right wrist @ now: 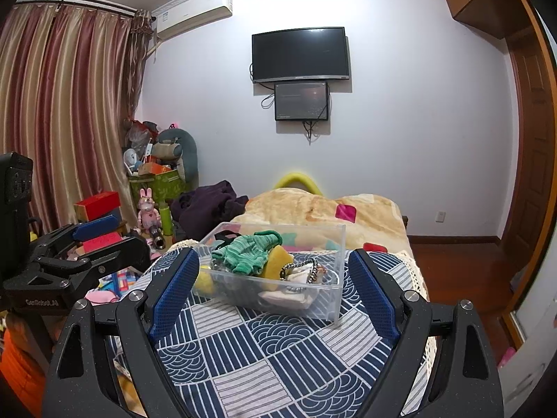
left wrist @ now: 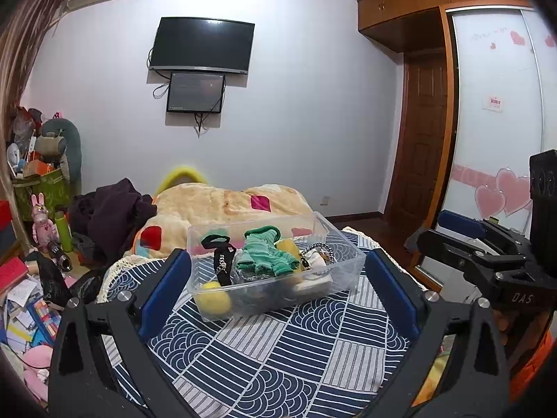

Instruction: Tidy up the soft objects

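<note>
A clear plastic bin (left wrist: pixel 334 271) (right wrist: pixel 330 299) sits on the blue-and-white patterned cloth (left wrist: pixel 278 348) (right wrist: pixel 278 355). It holds a green knitted piece (left wrist: pixel 268 254) (right wrist: pixel 243 252), a yellow soft ball (left wrist: pixel 212 299) (right wrist: pixel 203 282), a yellow sponge (right wrist: pixel 275 266), a black strap (left wrist: pixel 221 261) and a beaded bracelet (left wrist: pixel 315 249) (right wrist: pixel 306 266). My left gripper (left wrist: pixel 278 292) is open and empty, just in front of the bin. My right gripper (right wrist: pixel 275 296) is open and empty, also just short of the bin. Each gripper shows at the edge of the other's view.
A beige blanket (left wrist: pixel 222 205) (right wrist: pixel 313 209) and dark clothes (left wrist: pixel 108 212) (right wrist: pixel 209 202) lie behind the bin. Toys, boxes and books clutter the left side (left wrist: pixel 34 278) (right wrist: pixel 146 209). A wardrobe and door stand at the right (left wrist: pixel 487 122).
</note>
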Demonstrator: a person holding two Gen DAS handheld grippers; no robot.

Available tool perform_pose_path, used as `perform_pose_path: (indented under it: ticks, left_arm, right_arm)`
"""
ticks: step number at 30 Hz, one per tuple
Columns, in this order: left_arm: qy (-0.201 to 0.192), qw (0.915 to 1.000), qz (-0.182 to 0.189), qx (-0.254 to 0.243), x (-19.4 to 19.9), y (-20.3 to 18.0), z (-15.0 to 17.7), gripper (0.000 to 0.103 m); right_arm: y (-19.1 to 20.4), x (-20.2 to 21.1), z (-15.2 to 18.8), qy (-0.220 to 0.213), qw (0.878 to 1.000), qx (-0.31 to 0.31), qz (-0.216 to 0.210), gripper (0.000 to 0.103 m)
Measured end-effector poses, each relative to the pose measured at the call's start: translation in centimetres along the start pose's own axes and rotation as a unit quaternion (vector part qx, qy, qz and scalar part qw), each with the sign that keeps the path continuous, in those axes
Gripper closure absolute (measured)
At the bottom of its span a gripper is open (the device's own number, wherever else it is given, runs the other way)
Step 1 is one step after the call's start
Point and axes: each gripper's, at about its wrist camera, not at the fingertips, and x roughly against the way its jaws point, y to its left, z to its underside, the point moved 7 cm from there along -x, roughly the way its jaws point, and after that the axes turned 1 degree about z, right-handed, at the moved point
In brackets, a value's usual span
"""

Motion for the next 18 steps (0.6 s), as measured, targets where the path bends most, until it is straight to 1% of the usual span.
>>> perform_pose_path:
  ticks: [4, 15, 18]
  left_arm:
    - [0.003, 1.0000, 0.004, 0.007, -0.10, 0.20, -0.03, 0.002]
    - [0.004, 1.0000, 0.003, 0.002, -0.02, 0.09, -0.01, 0.002]
    - [0.007, 0.9999, 0.008, 0.003, 0.01, 0.10, 0.06, 0.002]
  right_arm:
    - [-0.02, -0.03, 0.00, 0.000, 1.000, 0.000, 0.000, 0.017]
    - [0.05, -0.04, 0.10, 0.003, 1.000, -0.002, 0.002, 0.017]
    - [0.09, -0.06, 0.22, 0.004, 1.000, -0.003, 0.002, 0.017]
